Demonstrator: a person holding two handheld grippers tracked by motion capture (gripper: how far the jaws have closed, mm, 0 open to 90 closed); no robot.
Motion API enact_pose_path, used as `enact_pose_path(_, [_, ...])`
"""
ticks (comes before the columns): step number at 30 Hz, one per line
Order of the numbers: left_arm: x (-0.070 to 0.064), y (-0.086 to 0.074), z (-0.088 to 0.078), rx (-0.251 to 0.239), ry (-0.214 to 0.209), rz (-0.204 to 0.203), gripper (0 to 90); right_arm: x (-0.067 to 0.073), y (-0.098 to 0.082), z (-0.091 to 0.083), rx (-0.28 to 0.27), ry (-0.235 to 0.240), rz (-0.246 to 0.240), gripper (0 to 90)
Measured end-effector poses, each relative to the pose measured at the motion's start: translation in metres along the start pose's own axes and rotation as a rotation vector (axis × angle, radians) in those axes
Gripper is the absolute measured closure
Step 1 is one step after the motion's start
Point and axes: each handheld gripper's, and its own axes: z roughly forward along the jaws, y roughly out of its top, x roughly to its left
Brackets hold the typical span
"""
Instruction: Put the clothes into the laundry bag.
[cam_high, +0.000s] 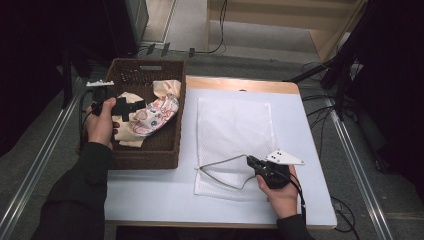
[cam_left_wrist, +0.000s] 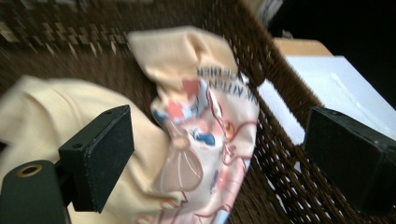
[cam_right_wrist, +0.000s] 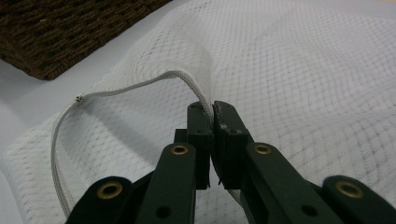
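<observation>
A white mesh laundry bag lies flat on the white table, its mouth at the near end. My right gripper is shut on the upper edge of that mouth, lifting it so the bag gapes. In the right gripper view the jaws pinch the corded rim of the mesh bag. A cream cloth with a cartoon print lies crumpled in the brown wicker basket at the left. My left gripper hovers open over the cloth; in the left gripper view its pads stand wide apart either side of the printed cloth.
The basket stands against the table's left side, beside the bag. Bare white tabletop lies in front of the basket and bag. Cables and dark stands lie on the floor to the right of the table.
</observation>
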Motion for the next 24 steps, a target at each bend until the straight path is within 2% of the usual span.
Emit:
enact_pose_path(3, [0.003,0.0,0.013,0.039,0.026,-0.013,8.9,0.0,0.0,0.0,0.002,0.002,0.003,86.6])
enact_pose_path(5, [0.005,0.0,0.022,0.075,0.055,-0.001,8.8,0.0,0.0,0.0,0.001,0.002,-0.002,86.4])
enact_pose_path(10, [0.004,-0.002,0.043,0.216,0.092,0.038,0.0,-0.001,-0.001,0.0,0.001,0.004,-0.003,86.3])
enact_pose_path(11, [0.005,-0.003,0.046,0.237,0.105,0.029,0.0,-0.001,-0.001,0.001,0.003,0.006,-0.001,86.3])
enact_pose_path(15, [0.011,-0.008,0.06,0.307,0.209,-0.018,0.0,0.0,-0.002,0.002,0.007,0.009,-0.008,86.3])
enact_pose_path(16, [0.01,-0.009,0.062,0.329,0.222,-0.018,0.0,0.001,-0.002,0.003,0.009,0.009,-0.006,86.3])
enact_pose_path(17, [0.009,-0.01,0.065,0.349,0.233,-0.008,0.0,0.001,-0.002,0.003,0.01,0.011,-0.005,86.3])
enact_pose_path(19, [0.006,-0.013,0.072,0.403,0.28,0.015,0.0,0.002,-0.003,0.004,0.014,0.013,-0.009,86.2])
enact_pose_path(21, [0.006,-0.018,0.078,0.47,0.287,0.037,0.0,0.002,-0.003,0.006,0.019,0.013,-0.013,86.2])
enact_pose_path(22, [0.004,-0.021,0.081,0.5,0.298,0.063,0.0,0.003,-0.003,0.006,0.02,0.014,-0.013,86.3])
enact_pose_path(24, [-0.001,-0.023,0.082,0.518,0.324,0.129,1.2,0.003,-0.004,0.007,0.02,0.016,-0.014,86.2])
